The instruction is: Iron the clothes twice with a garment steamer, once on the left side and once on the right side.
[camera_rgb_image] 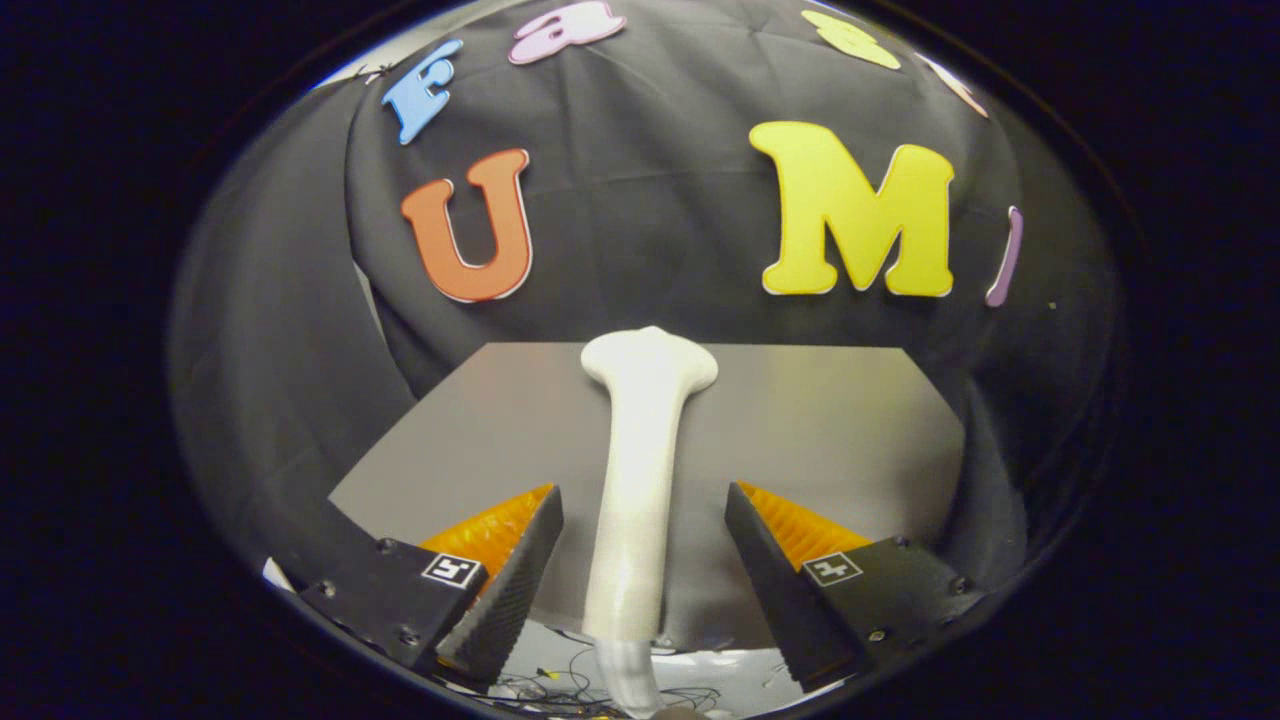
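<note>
One steamer stands between spread tool fingers.

Grey tabletop; thin wires on white floor below.

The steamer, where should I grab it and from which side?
Probably the long straight handle of the steamer, well below its flared head. It stands upright between the open gripper fingers, neither touching it, so come in level from this near side and close across the handle's width.

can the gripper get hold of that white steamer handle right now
Probably yes: the long white plastic steamer handle stands between the open gripper fingers, a gap on each side, nothing in between.
</note>
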`<action>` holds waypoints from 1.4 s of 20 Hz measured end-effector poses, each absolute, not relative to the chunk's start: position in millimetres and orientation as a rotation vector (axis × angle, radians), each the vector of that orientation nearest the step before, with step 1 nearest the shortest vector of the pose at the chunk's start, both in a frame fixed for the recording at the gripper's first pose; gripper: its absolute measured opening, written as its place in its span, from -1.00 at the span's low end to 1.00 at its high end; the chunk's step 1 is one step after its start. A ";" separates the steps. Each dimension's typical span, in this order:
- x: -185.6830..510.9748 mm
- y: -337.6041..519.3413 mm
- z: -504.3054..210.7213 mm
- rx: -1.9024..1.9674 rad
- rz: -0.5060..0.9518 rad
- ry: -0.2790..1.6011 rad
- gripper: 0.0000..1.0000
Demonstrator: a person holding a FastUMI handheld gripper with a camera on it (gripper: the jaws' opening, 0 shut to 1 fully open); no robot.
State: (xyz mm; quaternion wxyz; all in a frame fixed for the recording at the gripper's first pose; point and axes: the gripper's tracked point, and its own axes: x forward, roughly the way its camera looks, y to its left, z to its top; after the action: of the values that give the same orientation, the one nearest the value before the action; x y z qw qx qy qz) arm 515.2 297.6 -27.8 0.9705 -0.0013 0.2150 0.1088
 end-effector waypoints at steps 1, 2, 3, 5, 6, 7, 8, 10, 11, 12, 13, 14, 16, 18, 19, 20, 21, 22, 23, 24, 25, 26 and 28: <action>522.0 296.6 -29.7 -0.022 0.200 0.443 1.00; 526.9 299.2 -32.3 -0.033 0.200 0.457 0.99; 530.9 301.4 -33.5 -0.039 0.196 0.470 0.98; 538.0 304.6 -36.0 -0.052 0.186 0.480 0.87; 541.9 304.0 -36.2 -0.068 0.183 0.486 0.72; 541.7 306.2 -39.7 -0.059 0.182 0.494 0.52; 544.2 305.0 -37.5 -0.061 0.176 0.490 0.32; 544.0 305.5 -35.1 -0.037 0.171 0.496 0.02; 546.7 307.8 -38.0 -0.025 0.178 0.504 -0.14; 544.6 311.2 -35.4 -0.012 0.195 0.511 -0.19; 543.1 314.9 -34.5 -0.011 0.223 0.516 -0.23; 540.0 315.5 -32.3 -0.012 0.243 0.513 -0.29; 534.4 310.0 -20.5 -0.006 0.251 0.478 -0.32; 520.0 306.2 -4.8 -0.002 0.256 0.433 -0.33; 509.4 303.6 5.3 -0.001 0.259 0.402 -0.33; 498.1 302.0 16.1 0.015 0.274 0.366 -0.33; 482.5 300.5 25.2 0.044 0.290 0.338 -0.33; 467.0 296.7 33.9 0.064 0.299 0.316 -0.33; 452.1 288.8 43.4 0.082 0.306 0.291 -0.33; 433.6 283.9 51.4 0.101 0.324 0.267 -0.34; 414.7 277.8 60.3 0.110 0.337 0.243 -0.33; 396.7 266.8 69.7 0.115 0.339 0.212 -0.34; 357.2 246.1 86.2 0.135 0.348 0.165 -0.34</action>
State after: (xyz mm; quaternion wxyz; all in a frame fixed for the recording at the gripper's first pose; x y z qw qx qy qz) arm 357.2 246.1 86.2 0.9792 0.0670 0.0817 0.1730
